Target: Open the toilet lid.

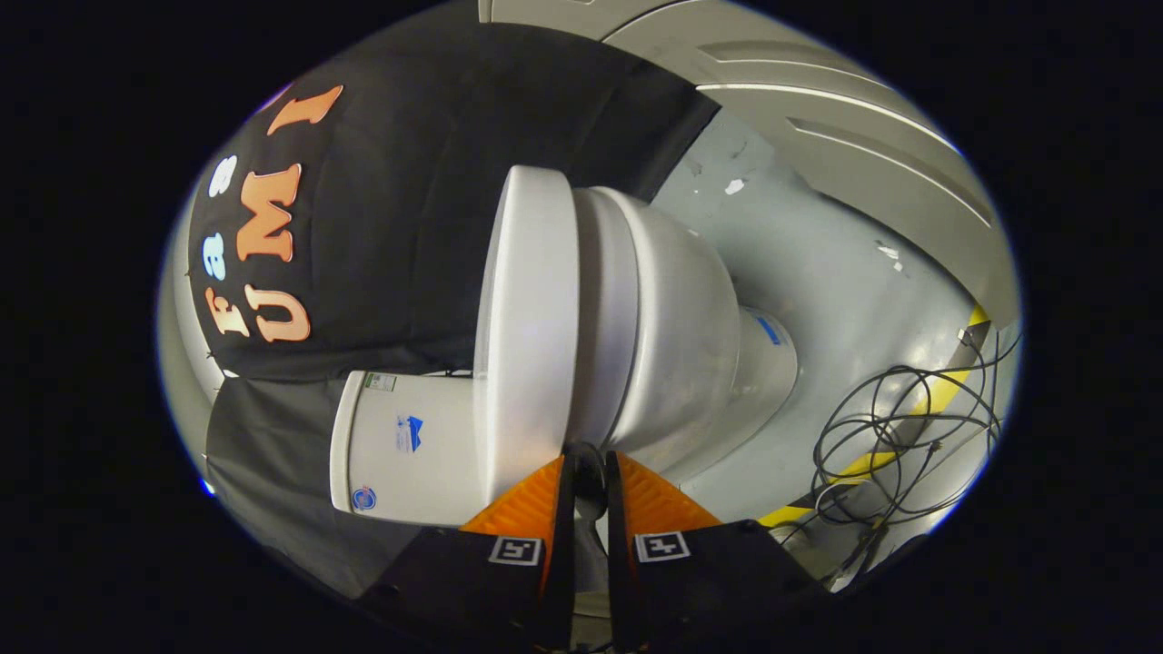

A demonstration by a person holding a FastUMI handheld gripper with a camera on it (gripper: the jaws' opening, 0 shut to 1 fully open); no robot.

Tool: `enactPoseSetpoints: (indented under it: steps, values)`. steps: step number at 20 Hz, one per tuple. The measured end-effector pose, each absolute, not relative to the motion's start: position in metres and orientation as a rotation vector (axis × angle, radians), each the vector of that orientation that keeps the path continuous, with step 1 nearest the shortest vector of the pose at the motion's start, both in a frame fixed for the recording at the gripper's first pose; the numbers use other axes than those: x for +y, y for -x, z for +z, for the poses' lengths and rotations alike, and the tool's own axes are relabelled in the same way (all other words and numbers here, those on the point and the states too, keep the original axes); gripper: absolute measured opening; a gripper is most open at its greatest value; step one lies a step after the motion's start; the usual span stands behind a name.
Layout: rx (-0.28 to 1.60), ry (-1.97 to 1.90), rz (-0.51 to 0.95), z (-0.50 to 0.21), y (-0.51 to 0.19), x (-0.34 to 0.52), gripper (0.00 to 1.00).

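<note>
A white toilet appears turned on its side in my rolled gripper view. Its lid [531, 309] lies flat and closed against the bowl [672, 318], and the tank [409, 445] stands behind the lid. My gripper [586, 457] is at the side rim, where the lid's edge meets the seat. Only a narrow slit separates its fingers, and I see nothing held between them. Whether the fingertips touch the rim I cannot tell.
A grey floor [818, 272] runs past the toilet's pedestal. A tangle of black cables [899, 436] lies on it beside a yellow-and-black tape line [945, 391]. Black cloth [400, 227] hangs behind the tank, and pale wall panels [818, 100] stand beyond the floor.
</note>
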State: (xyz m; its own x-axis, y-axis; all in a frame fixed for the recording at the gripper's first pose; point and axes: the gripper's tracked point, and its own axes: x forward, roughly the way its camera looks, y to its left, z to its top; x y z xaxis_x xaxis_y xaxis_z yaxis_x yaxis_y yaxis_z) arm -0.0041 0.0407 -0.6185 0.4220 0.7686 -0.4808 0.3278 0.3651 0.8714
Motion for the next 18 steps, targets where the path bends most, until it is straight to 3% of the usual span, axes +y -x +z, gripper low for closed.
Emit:
enactPoseSetpoints:
  steps: [2,8,18]
  values:
    - [1.150,-1.205,0.395,-0.615,0.008,0.042,0.09]
    - [1.165,-1.106,0.283,-0.608,0.000,0.044,0.08]
    - [1.086,-0.972,0.312,-0.539,-0.014,0.053,0.07]
